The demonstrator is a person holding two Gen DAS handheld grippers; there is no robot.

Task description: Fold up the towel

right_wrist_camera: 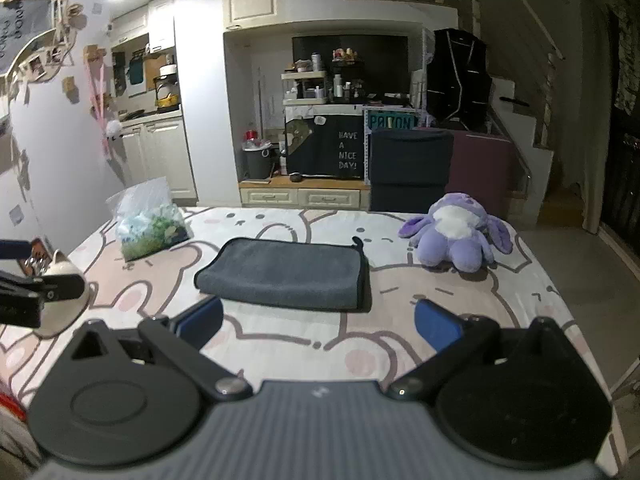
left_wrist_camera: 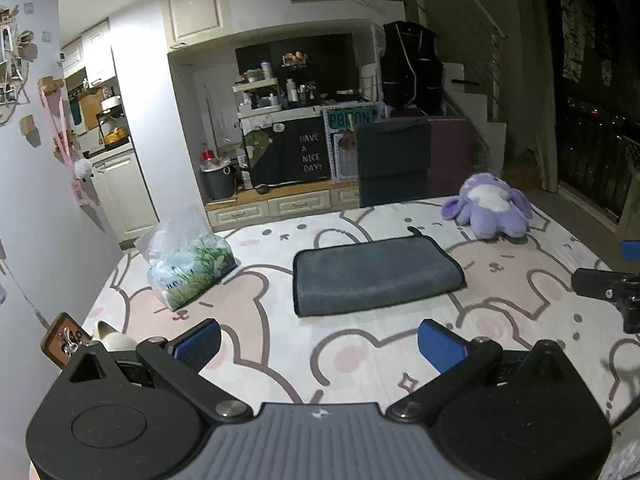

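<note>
Both tongs, left [left_wrist_camera: 320,344] and right [right_wrist_camera: 319,320], released; one folded towel [left_wrist_camera: 374,274] beyond.

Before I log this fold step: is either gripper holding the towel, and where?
Nothing is held. The left gripper and right gripper are both open, short of the folded grey towel.

black cabinet cover [right_wrist_camera: 344,148]: "HAVE A NICE DAY!" | teal sign [right_wrist_camera: 390,122]: "POISON"?

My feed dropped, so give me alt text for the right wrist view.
A folded grey towel lies on the bunny-print bedspread, just ahead of the open, empty right claw. A purple plush sits right, a plastic bag left.
</note>
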